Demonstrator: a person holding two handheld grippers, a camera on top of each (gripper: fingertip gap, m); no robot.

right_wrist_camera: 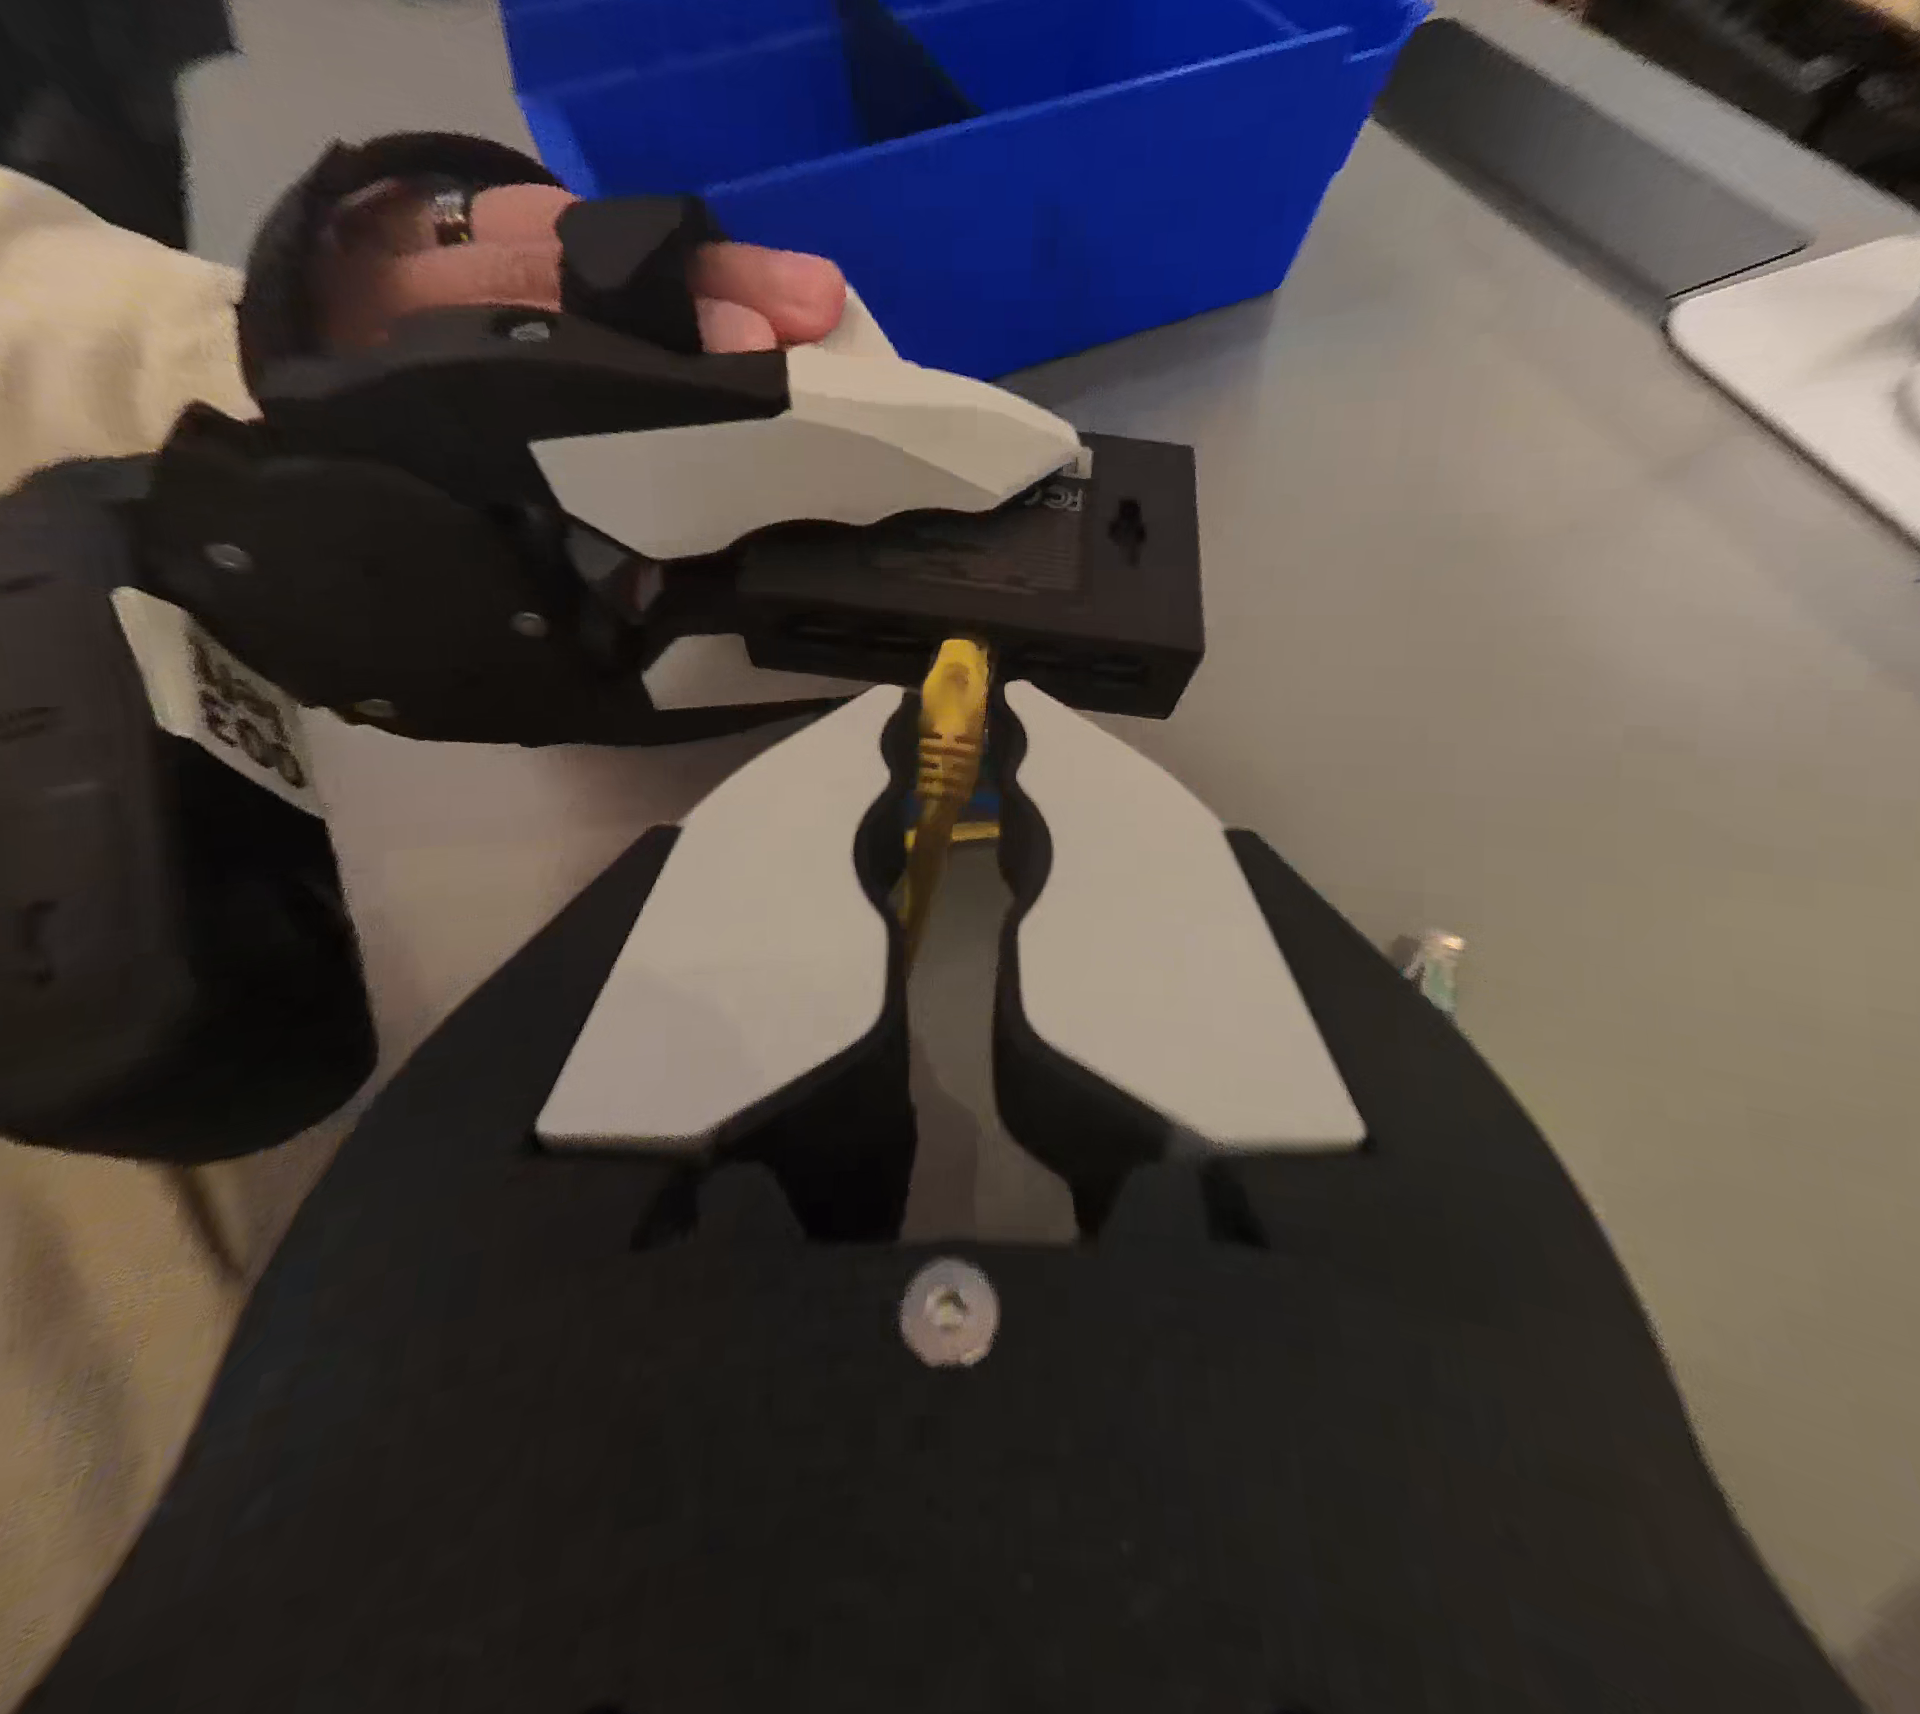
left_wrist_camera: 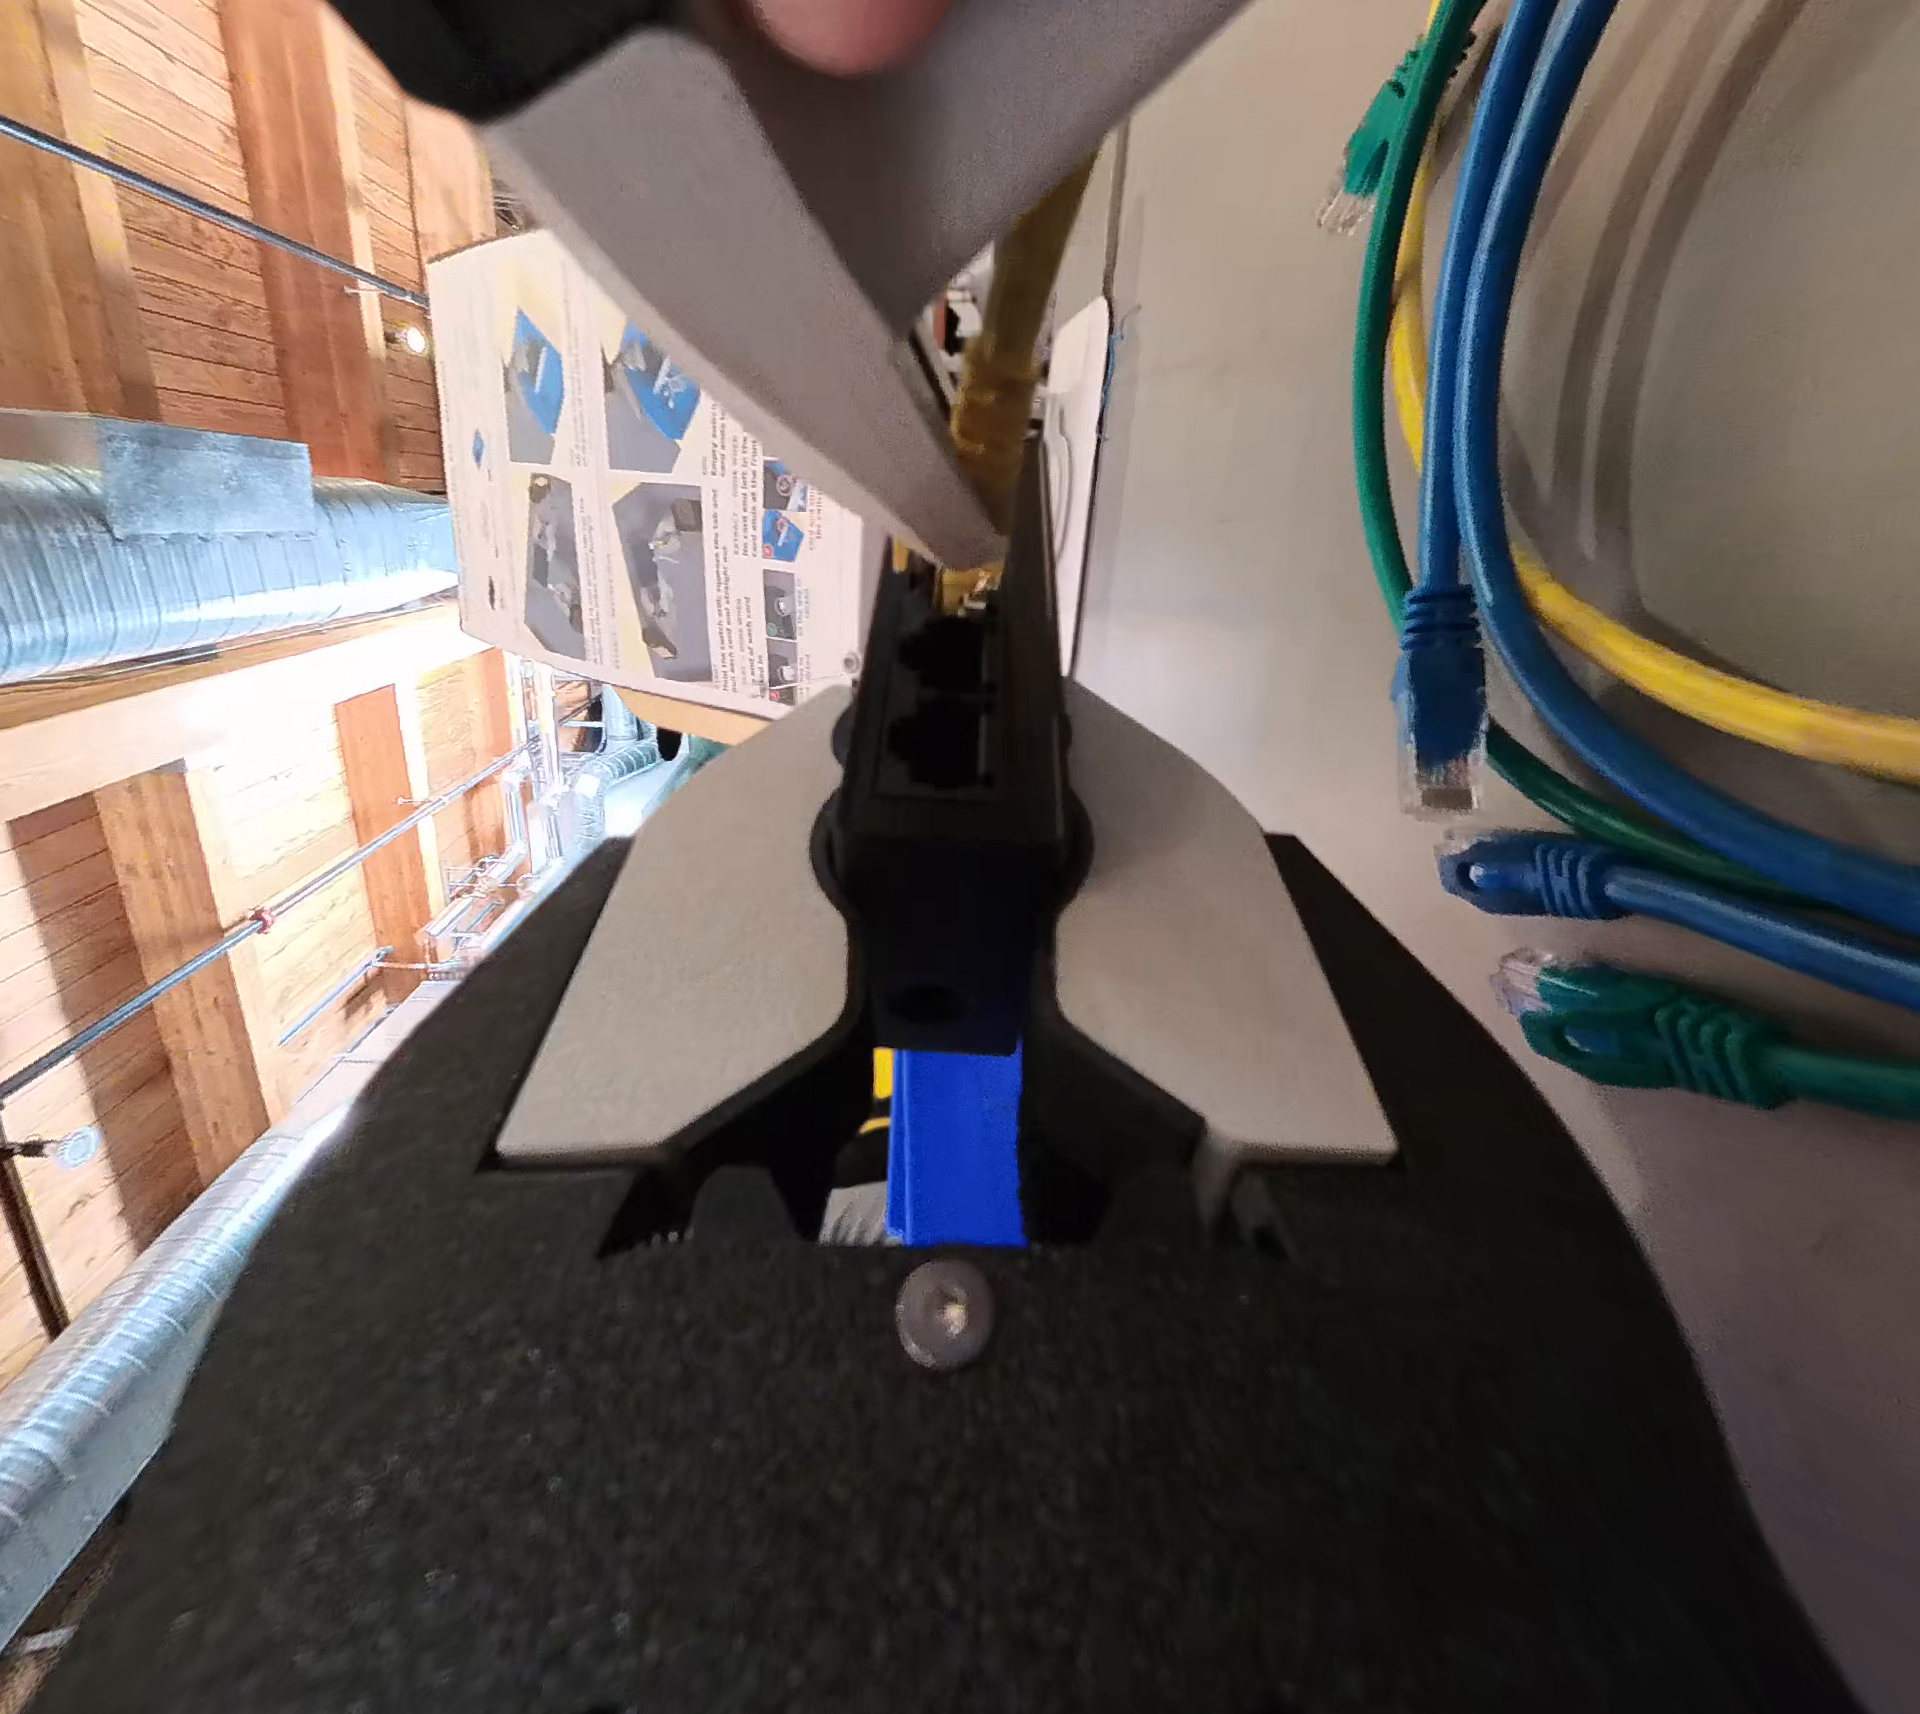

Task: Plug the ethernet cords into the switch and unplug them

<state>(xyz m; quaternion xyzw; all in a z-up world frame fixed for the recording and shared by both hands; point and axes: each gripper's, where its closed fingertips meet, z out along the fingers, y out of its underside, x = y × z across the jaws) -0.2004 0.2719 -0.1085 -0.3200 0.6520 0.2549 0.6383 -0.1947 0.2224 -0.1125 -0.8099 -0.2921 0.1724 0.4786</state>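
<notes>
Left gripper (right_wrist_camera: 1039,542) held level, entering from the left, jaws clamped on the black switch (right_wrist_camera: 1049,584) from above and below; a fingertip resting on the upper finger. Switch raised above the grey surface (right_wrist_camera: 1507,729), port face turned toward the near side. Right gripper (right_wrist_camera: 951,729) pointed straight at the port face, jaws narrow, closed on the boot of the yellow ethernet cord (right_wrist_camera: 951,729); plug tip at a middle port, depth of seating not determinable. In the left wrist view, left gripper (left_wrist_camera: 956,791) seen pinching the switch (left_wrist_camera: 951,771) end-on, two vacant ports visible just beyond the grip.

Blue divided bin (right_wrist_camera: 1039,230) on the far side of the surface. Loose blue cords (left_wrist_camera: 1439,688) and green cords (left_wrist_camera: 1662,1041) lying on the surface (left_wrist_camera: 1195,521), plugs free. Printed instruction sheet (left_wrist_camera: 644,469) standing beyond the switch. Wooden ceiling and silver ductwork (left_wrist_camera: 208,542) overhead.

Printed label on the switch underside and coded tag on the left gripper body; text not reproduced.
</notes>
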